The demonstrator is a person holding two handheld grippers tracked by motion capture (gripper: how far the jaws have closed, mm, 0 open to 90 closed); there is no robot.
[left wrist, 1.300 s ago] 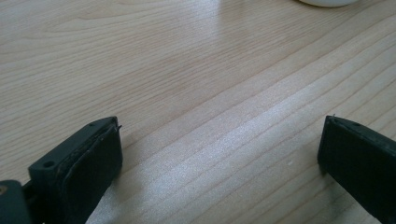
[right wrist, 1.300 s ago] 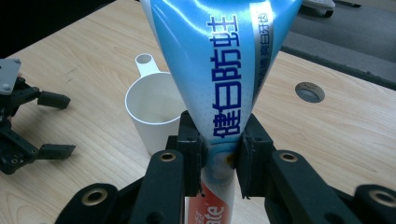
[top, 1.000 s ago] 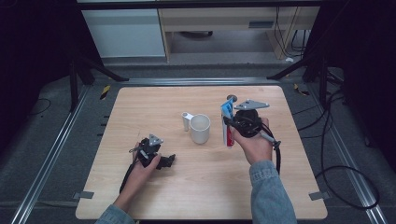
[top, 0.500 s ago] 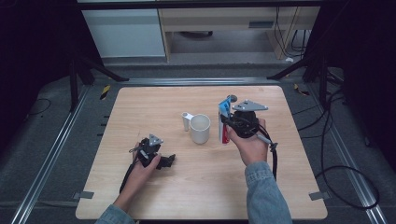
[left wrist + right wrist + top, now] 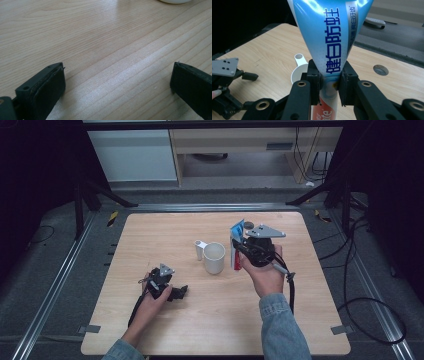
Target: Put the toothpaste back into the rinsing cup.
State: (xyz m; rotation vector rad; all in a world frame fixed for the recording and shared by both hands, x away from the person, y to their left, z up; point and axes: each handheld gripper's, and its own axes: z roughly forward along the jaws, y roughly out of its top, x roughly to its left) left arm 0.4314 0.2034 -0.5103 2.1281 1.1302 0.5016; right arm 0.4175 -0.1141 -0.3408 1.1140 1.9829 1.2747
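Up at the right of the table, your right gripper had its jaws clamped on a toothpaste tube, the two black pads pressing the tube's narrow waist from either side. In the right gripper view the tube's blue-and-white flat end fanned out above the pads, printed with dark blue characters, while its red-and-white lower part ran down between the jaw arms. From the high view the tube stood roughly upright in your right gripper, blue end on top, just to the right of the white mug. Whether its lower end touched the wood, you could not tell from these views. The mug stood upright near the middle of the table, with a small white handle or scoop-like part sticking out at its left side; the same piece showed in the right gripper view behind the pads, next to the mug's rim.

Your left gripper lay low on the table's near left part, well apart from the mug and the tube, with your left hand wrapped around its body. Its jaws stood wide open, with bare wood between the two black pads and nothing held. The mug's base just showed at the top edge of the left gripper view.
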